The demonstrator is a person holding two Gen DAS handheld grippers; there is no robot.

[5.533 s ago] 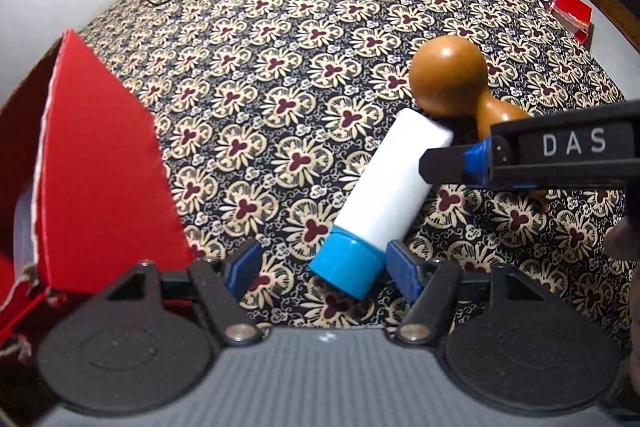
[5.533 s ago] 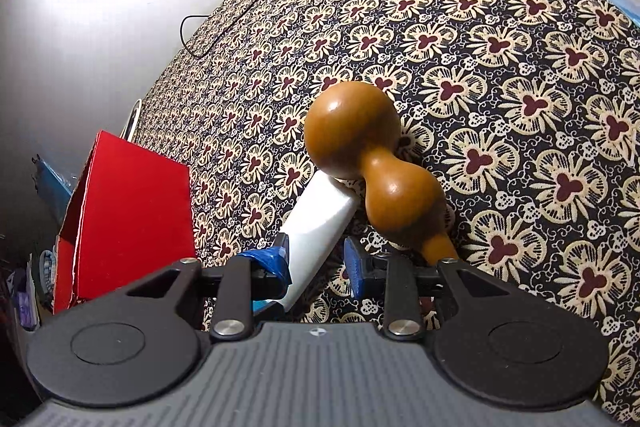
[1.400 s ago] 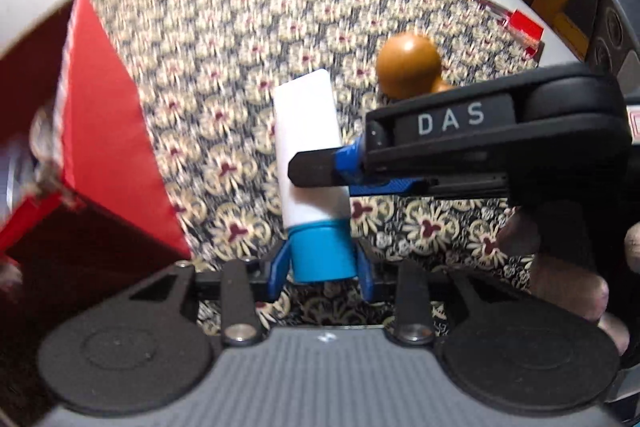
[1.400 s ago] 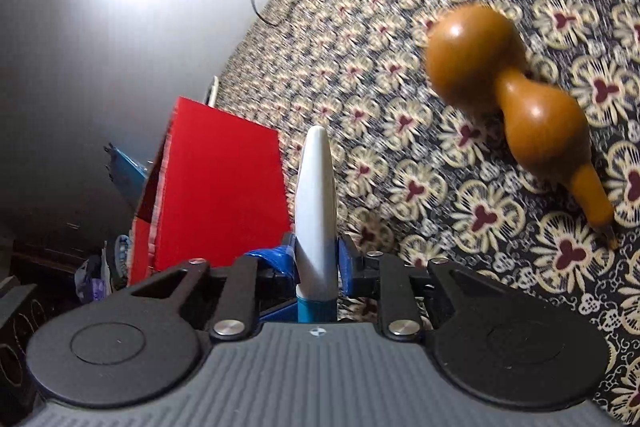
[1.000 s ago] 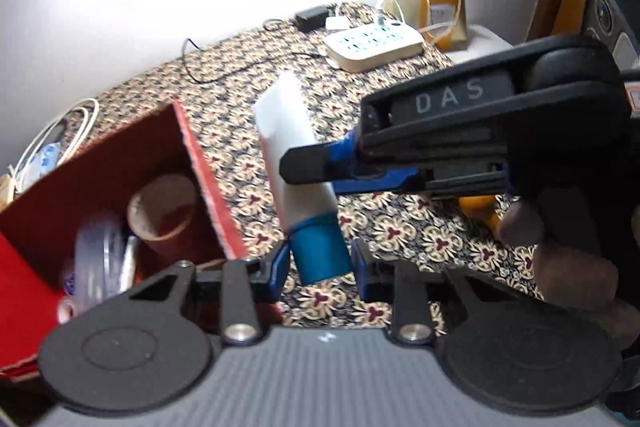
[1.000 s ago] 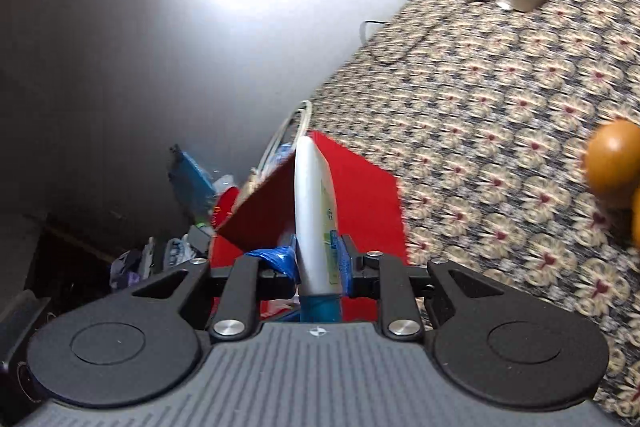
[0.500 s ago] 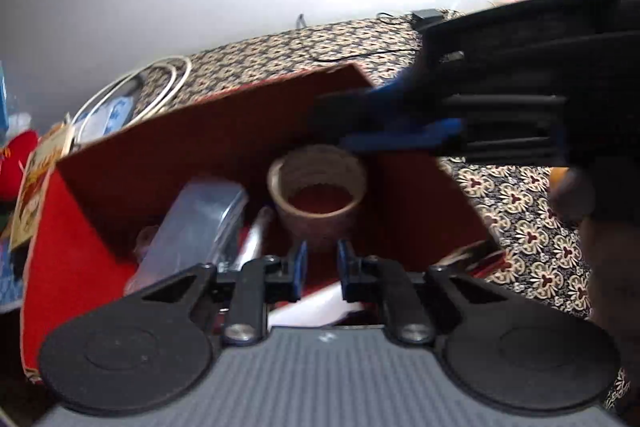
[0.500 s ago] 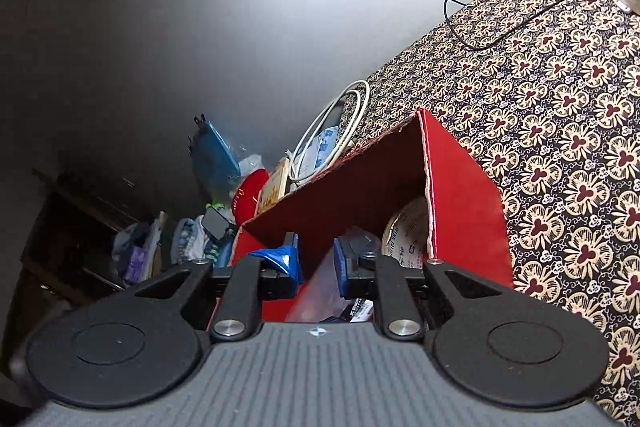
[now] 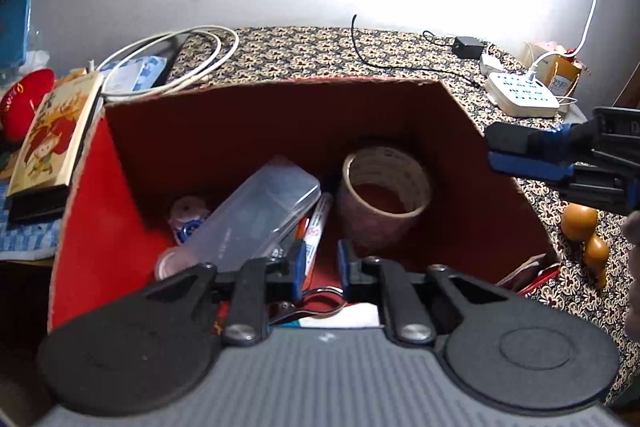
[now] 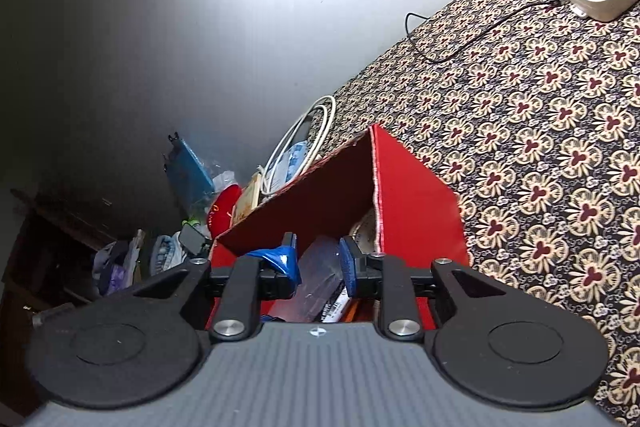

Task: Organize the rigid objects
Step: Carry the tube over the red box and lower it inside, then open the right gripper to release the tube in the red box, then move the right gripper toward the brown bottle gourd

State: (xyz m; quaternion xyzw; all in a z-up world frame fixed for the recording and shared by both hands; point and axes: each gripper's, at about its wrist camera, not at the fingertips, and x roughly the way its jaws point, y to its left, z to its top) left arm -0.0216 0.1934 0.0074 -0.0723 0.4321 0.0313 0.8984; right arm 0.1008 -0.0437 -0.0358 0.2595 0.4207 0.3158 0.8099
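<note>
Showing "D" on right gripper [image 9: 560, 159].

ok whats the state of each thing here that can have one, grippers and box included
left gripper: jaws nearly shut, nothing between them
right gripper: jaws have just been opening, nothing between them
red cardboard box: open-topped, partly filled
clear plastic case: closed, lying tilted in the box
brown tape roll: tilted, hole facing up
brown wooden gourd: lying on the patterned tablecloth

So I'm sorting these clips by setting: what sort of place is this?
Probably a room at home, not a lab: a patterned tablecloth under a red cardboard box of odds and ends, a power strip with chargers plugged in, and books and bags piled by the wall.
</note>
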